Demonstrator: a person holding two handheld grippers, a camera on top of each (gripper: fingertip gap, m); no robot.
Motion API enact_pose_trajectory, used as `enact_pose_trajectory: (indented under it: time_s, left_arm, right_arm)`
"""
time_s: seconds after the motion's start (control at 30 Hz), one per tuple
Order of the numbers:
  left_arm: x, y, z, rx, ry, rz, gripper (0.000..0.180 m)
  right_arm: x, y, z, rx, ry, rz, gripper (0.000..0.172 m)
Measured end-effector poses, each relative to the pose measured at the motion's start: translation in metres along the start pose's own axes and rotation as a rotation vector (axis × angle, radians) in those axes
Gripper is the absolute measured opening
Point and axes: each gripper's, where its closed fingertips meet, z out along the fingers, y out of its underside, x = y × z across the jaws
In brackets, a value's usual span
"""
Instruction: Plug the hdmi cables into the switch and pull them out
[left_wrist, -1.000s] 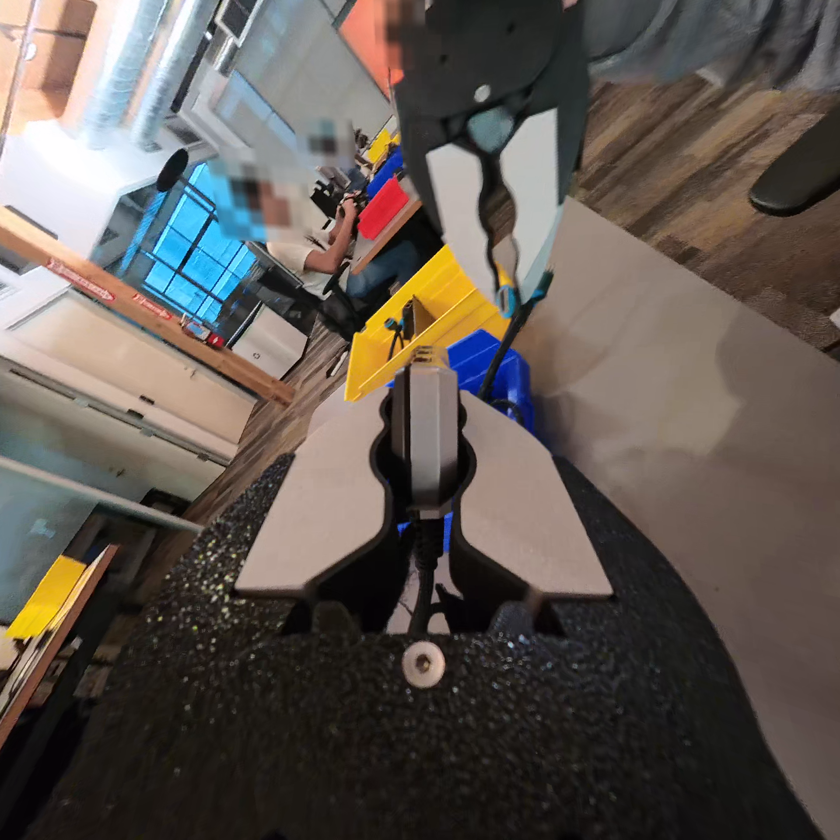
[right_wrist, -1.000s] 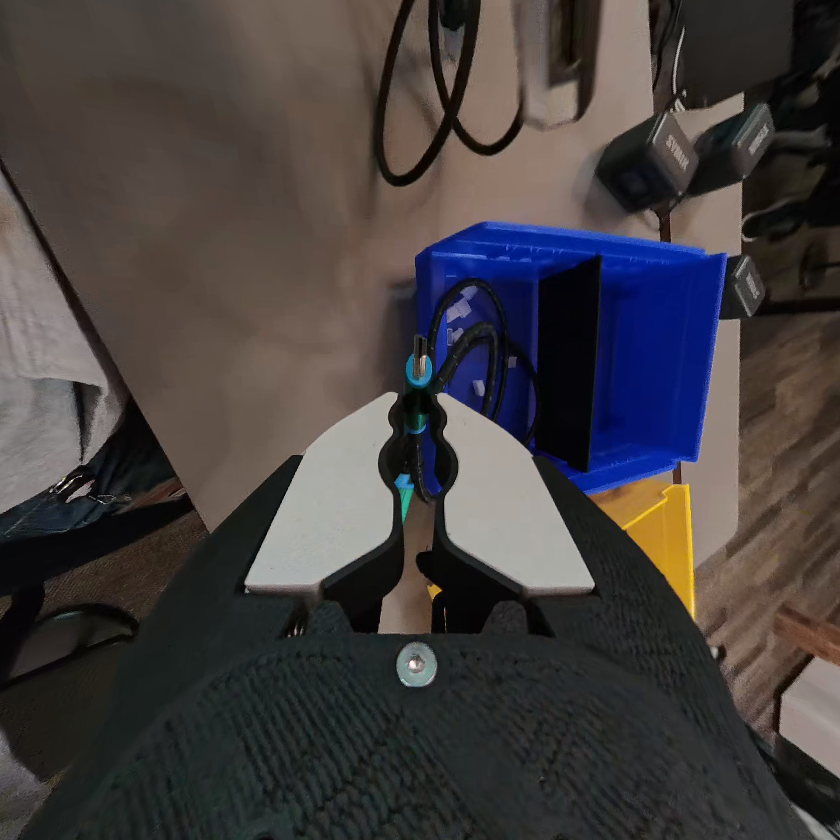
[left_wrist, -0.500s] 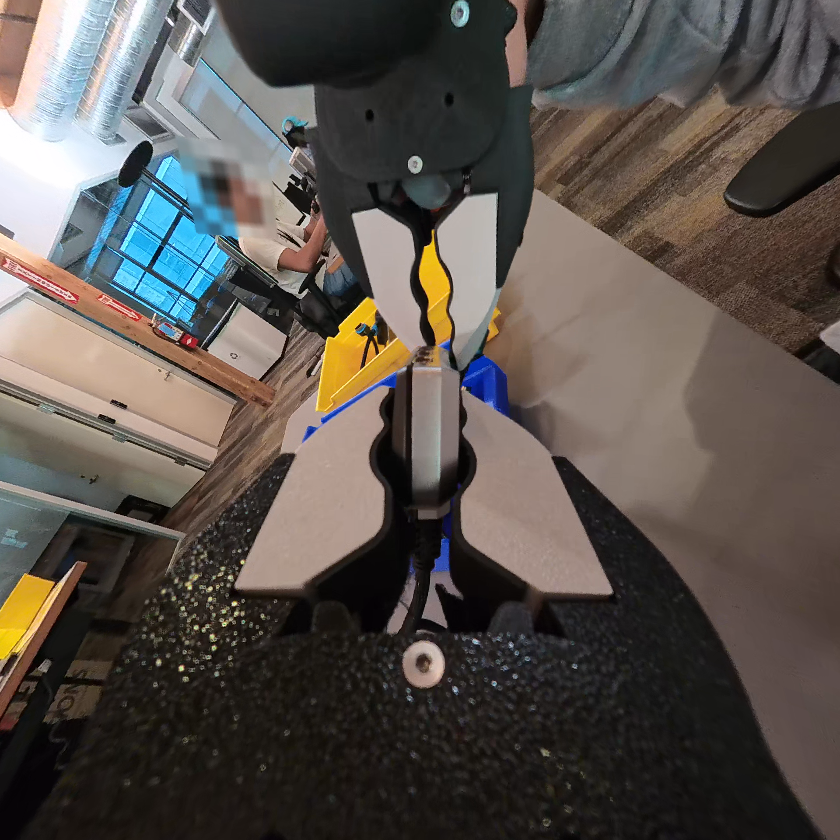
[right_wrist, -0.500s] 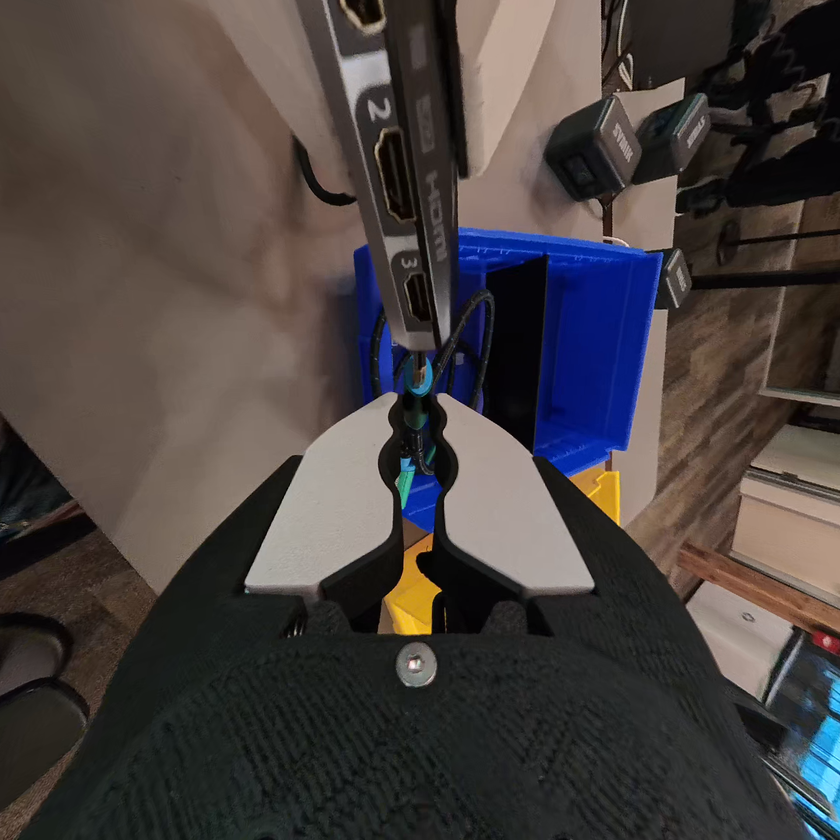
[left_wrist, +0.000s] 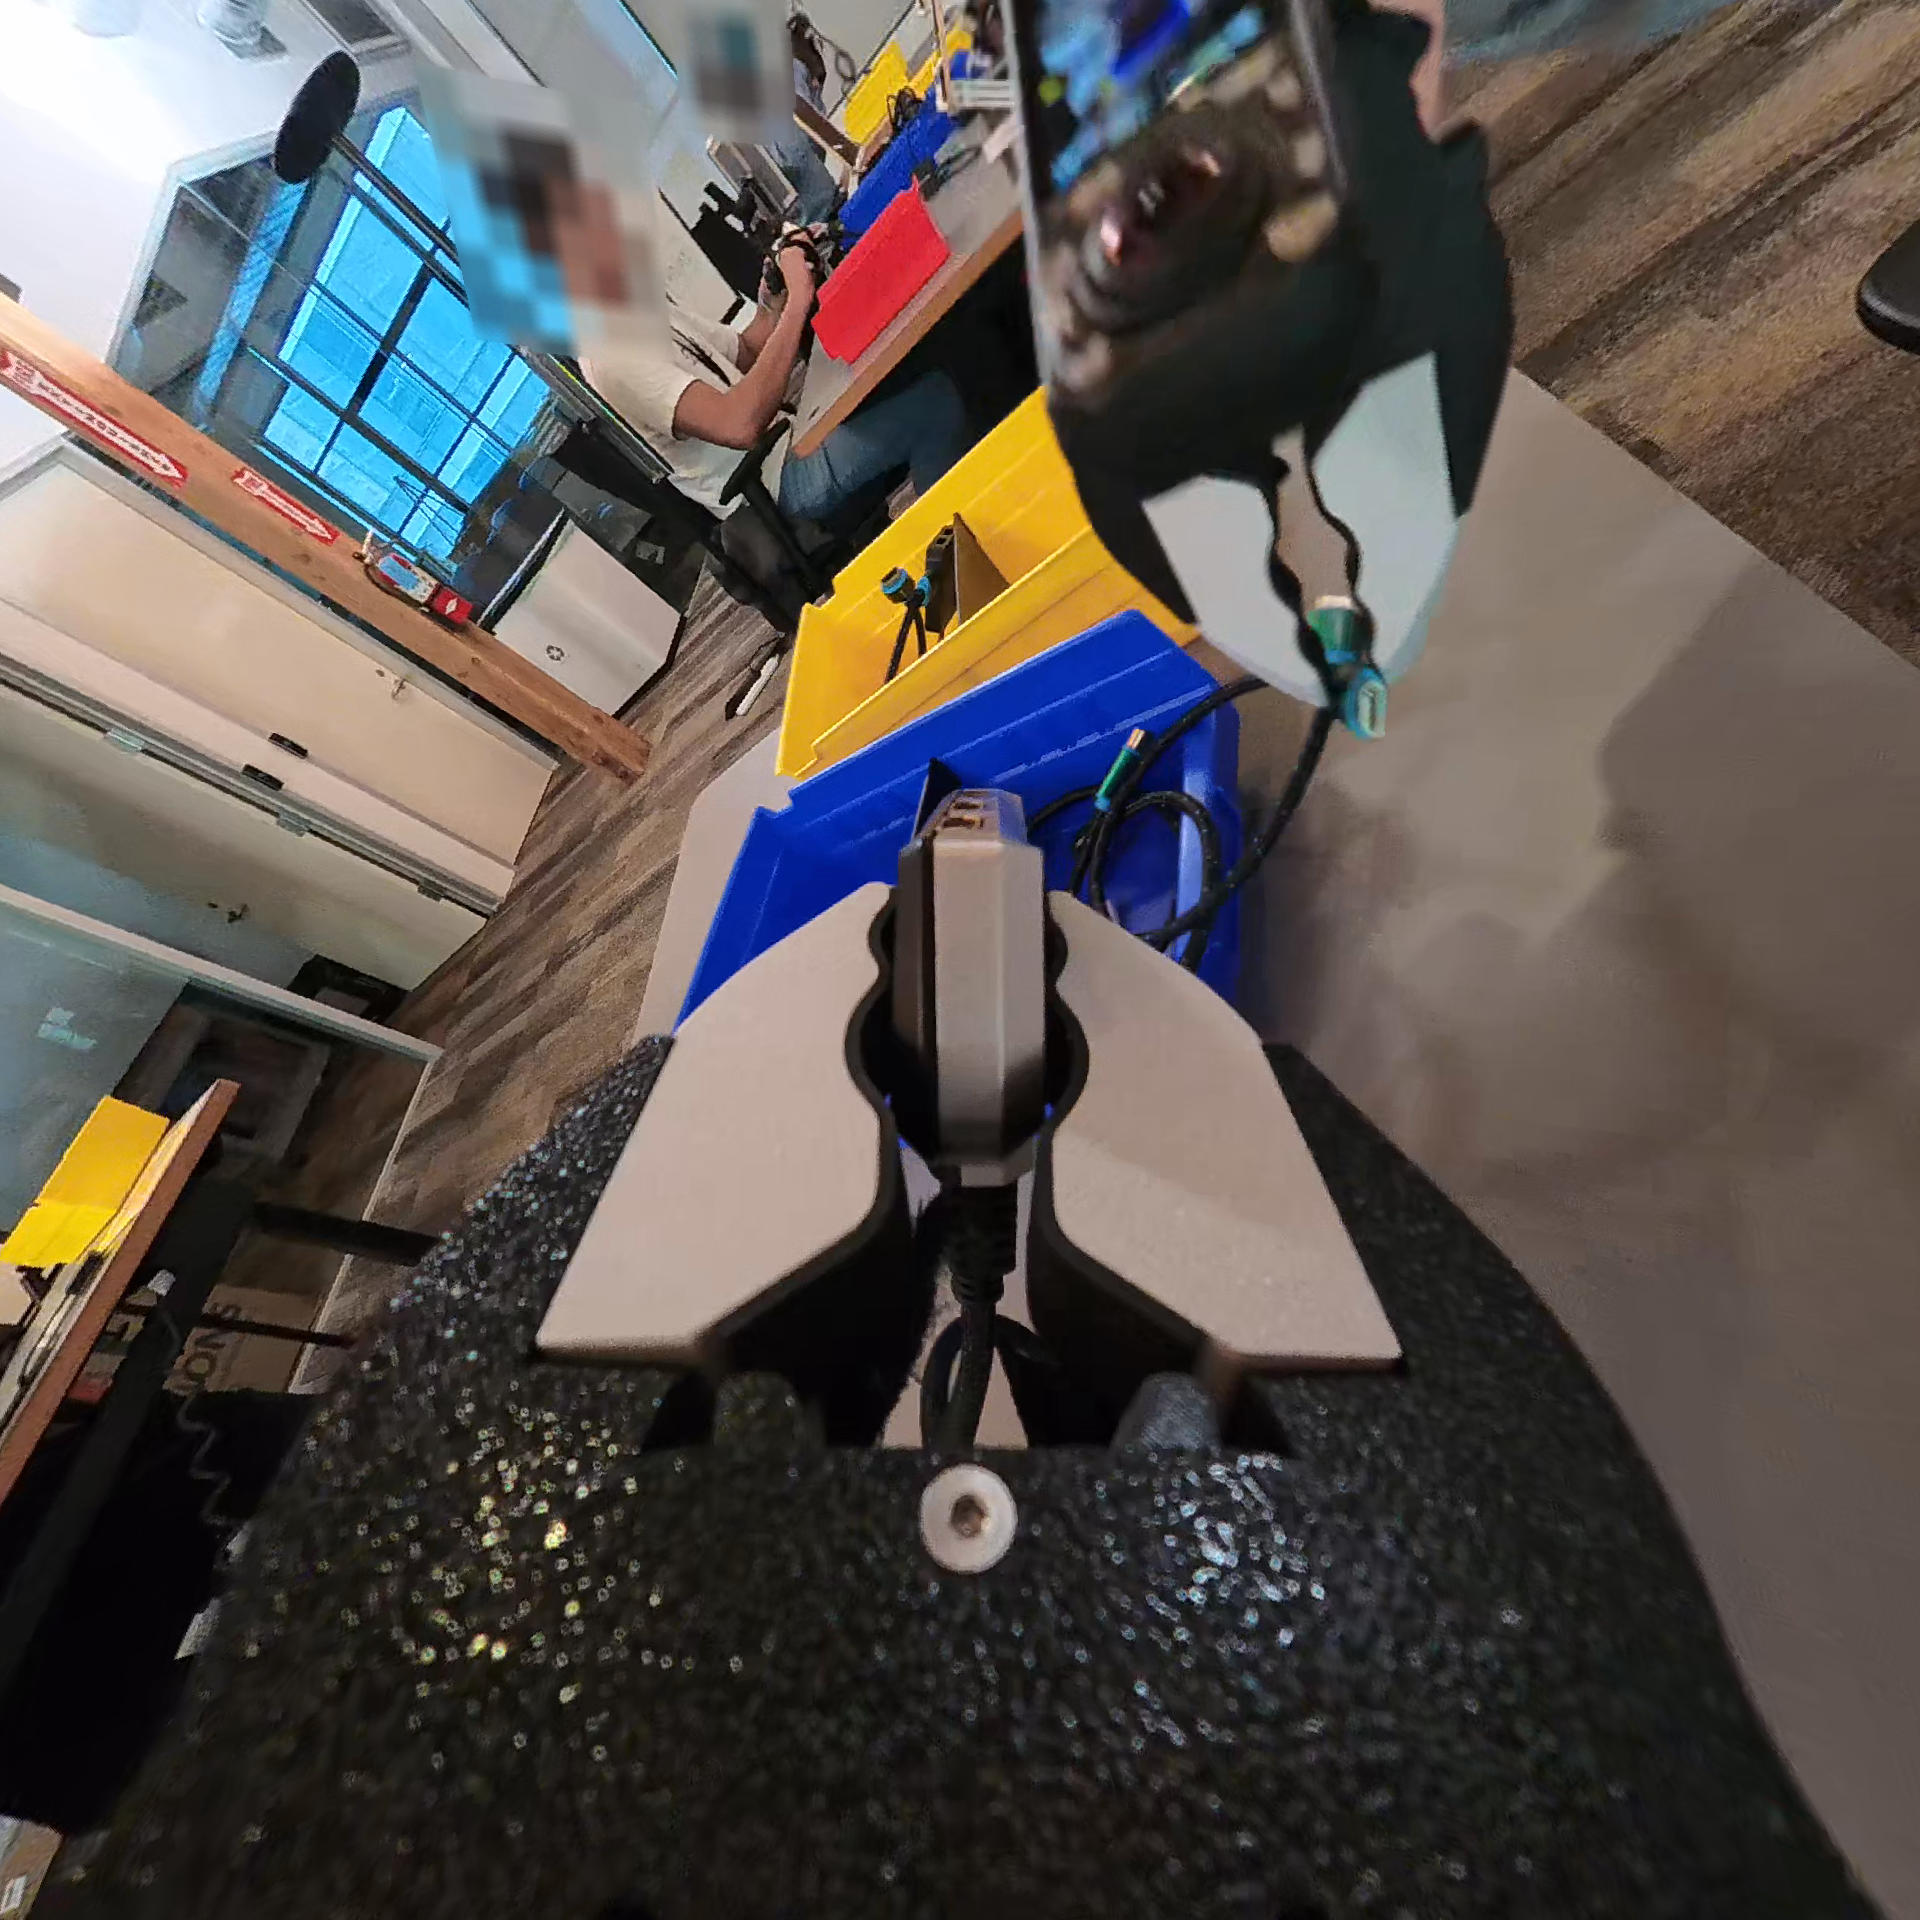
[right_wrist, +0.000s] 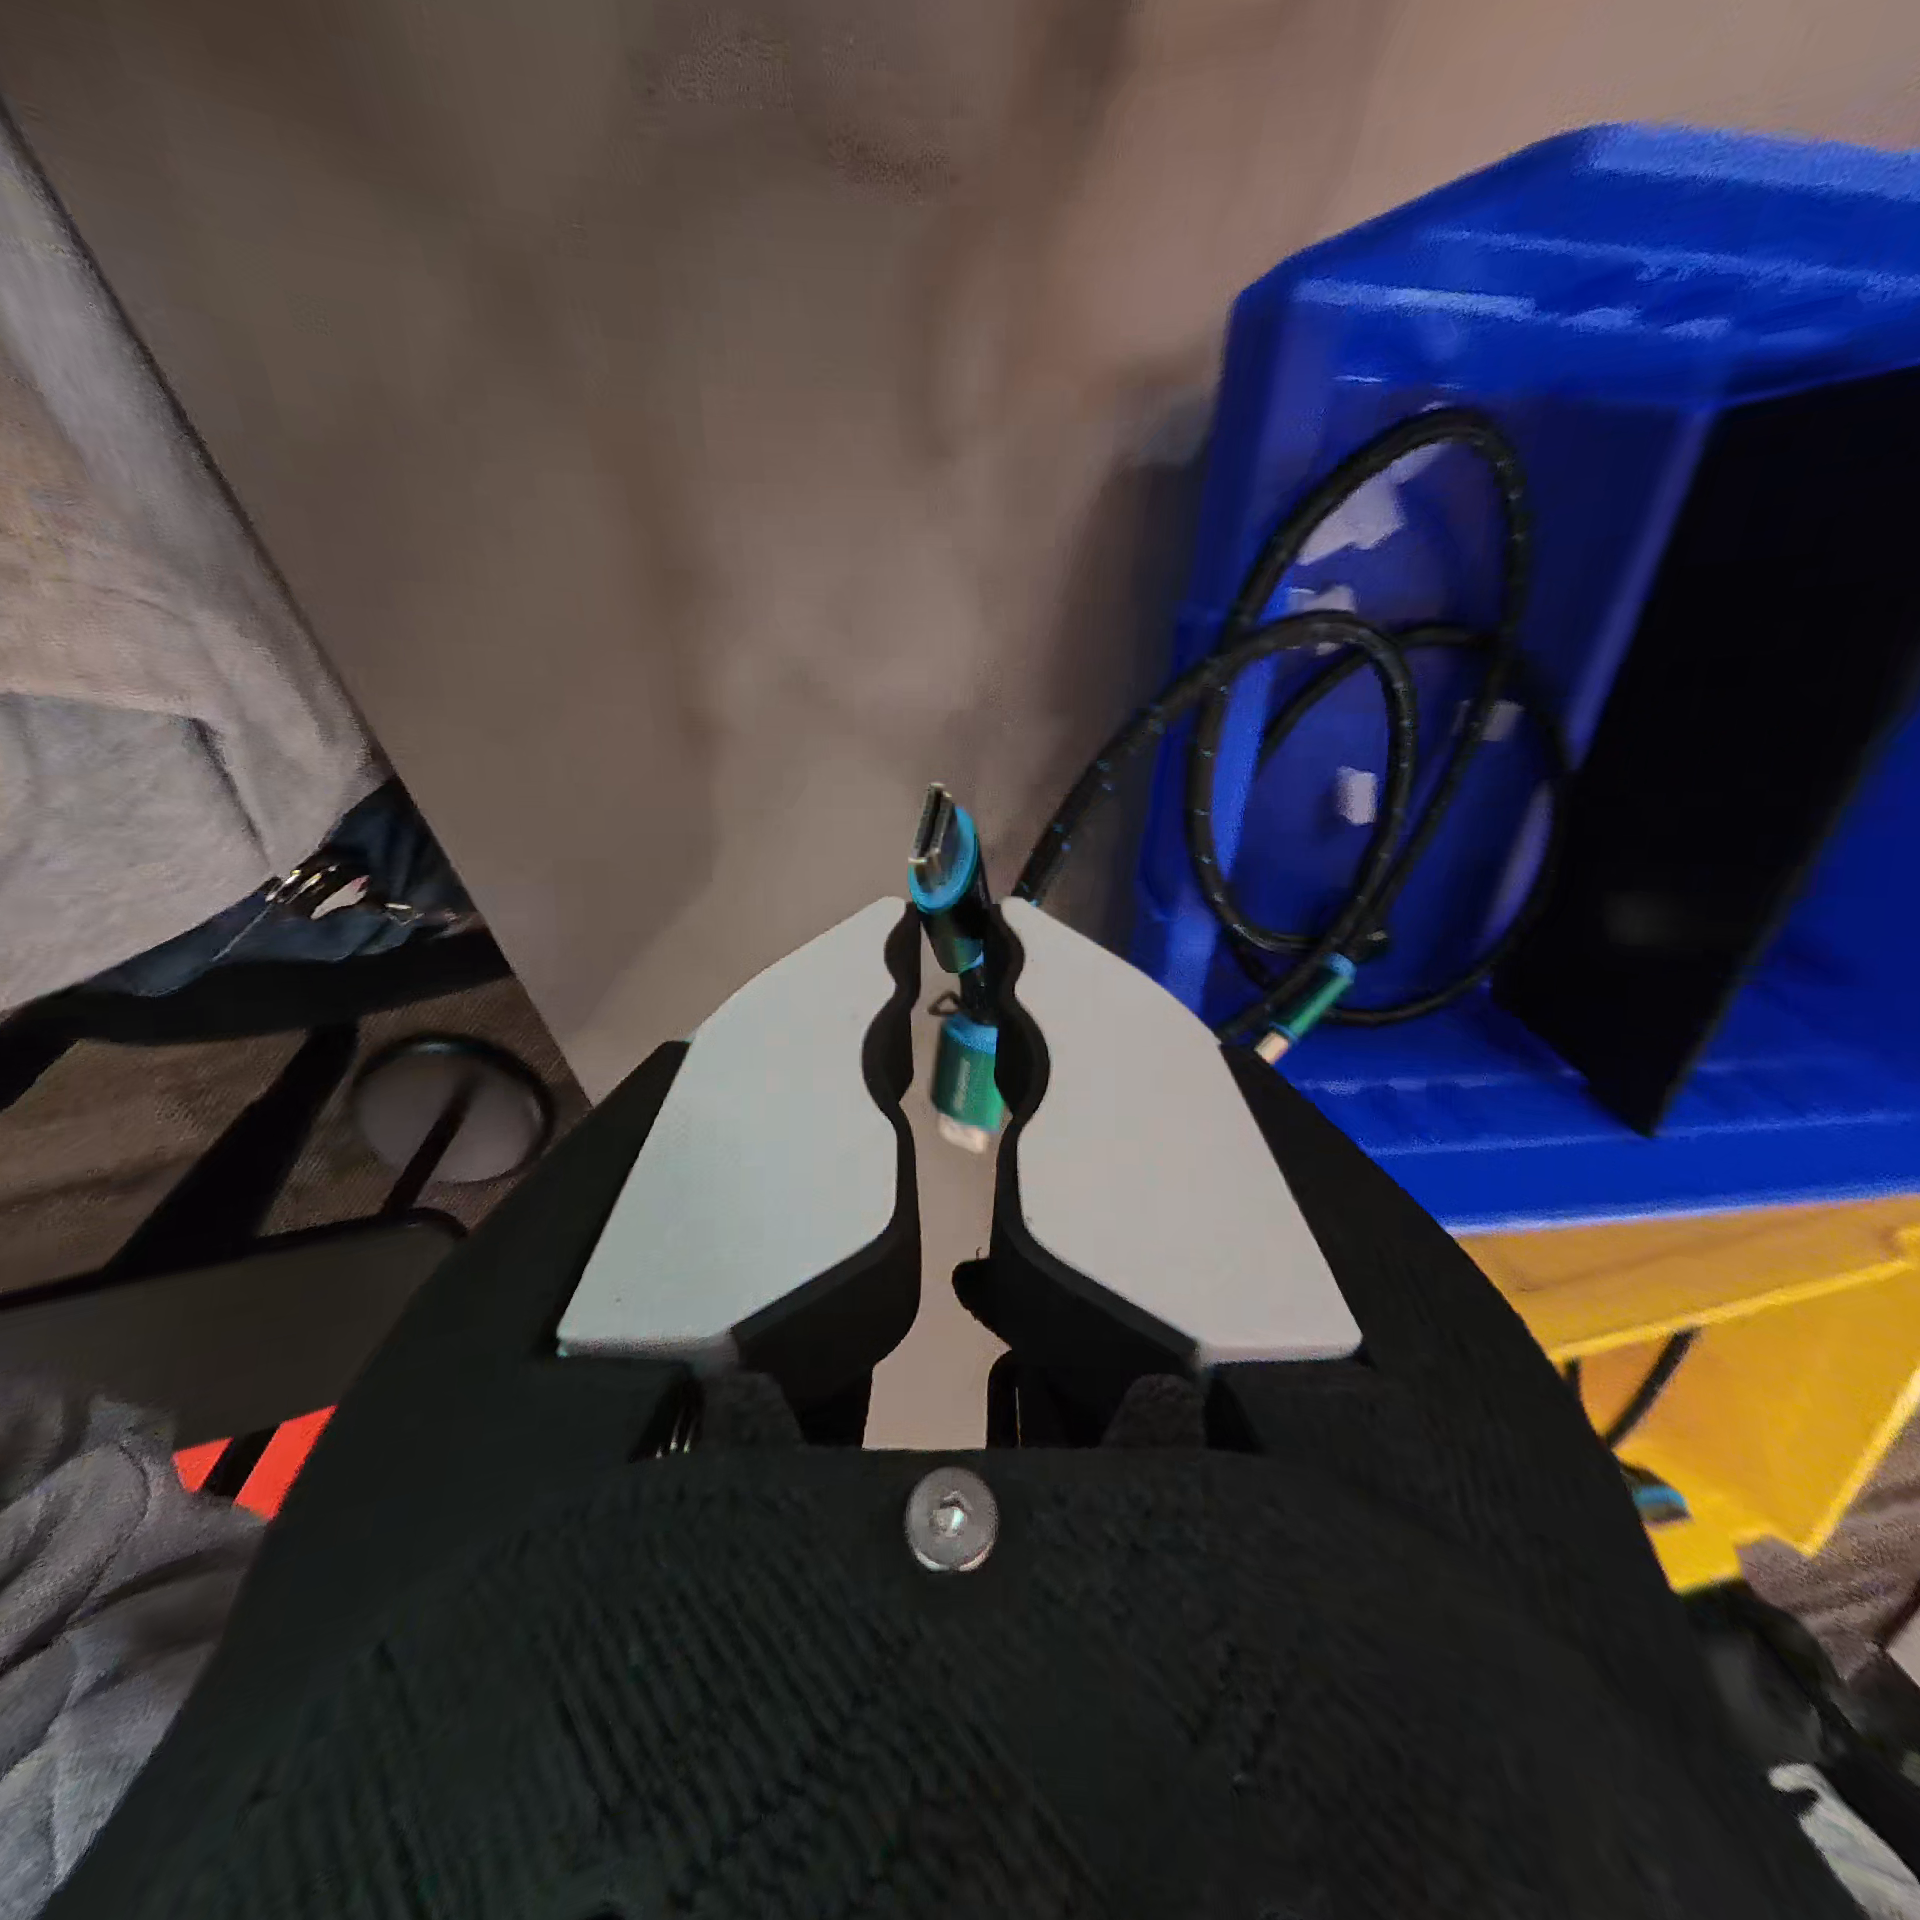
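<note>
Left hand-held gripper (left_wrist: 968, 914) clamped the grey hub (left_wrist: 977, 997), ports facing forward over the blue bin (left_wrist: 935, 748); right hand-held gripper (right_wrist: 961, 914) pinched the teal cable plug (right_wrist: 948, 862) beside that bin, tip free.

The hub (left_wrist: 971, 997) sits between the left gripper's (left_wrist: 971, 914) fingers, above the near bin (left_wrist: 862, 821) on the table (left_wrist: 1558, 1039). A second bin (left_wrist: 997, 582) stands just behind that one. The right gripper (right_wrist: 956, 914) grips a plug (right_wrist: 951, 862) left of the near bin, in which a cable (right_wrist: 1382, 727) lies coiled
</note>
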Motion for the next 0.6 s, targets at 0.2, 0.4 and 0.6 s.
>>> enact_pose_trajectory:
  time_s: [0.2,0.4,0.6]
  left_arm:
    - [0.003,0.005,0.002,-0.024,0.017,0.003,0.022]
    - [0.008,0.006,0.004,-0.03,0.041,0.013,0.022]
    - [0.007,0.007,0.002,-0.027,0.043,0.012,0.022]
  right_arm:
    - [-0.023,-0.014,0.052,0.03,-0.159,-0.014,0.009]
    - [-0.022,-0.013,0.085,0.109,-0.146,0.013,0.0]
    - [-0.026,-0.024,0.077,0.356,-0.07,-0.054,0.017]
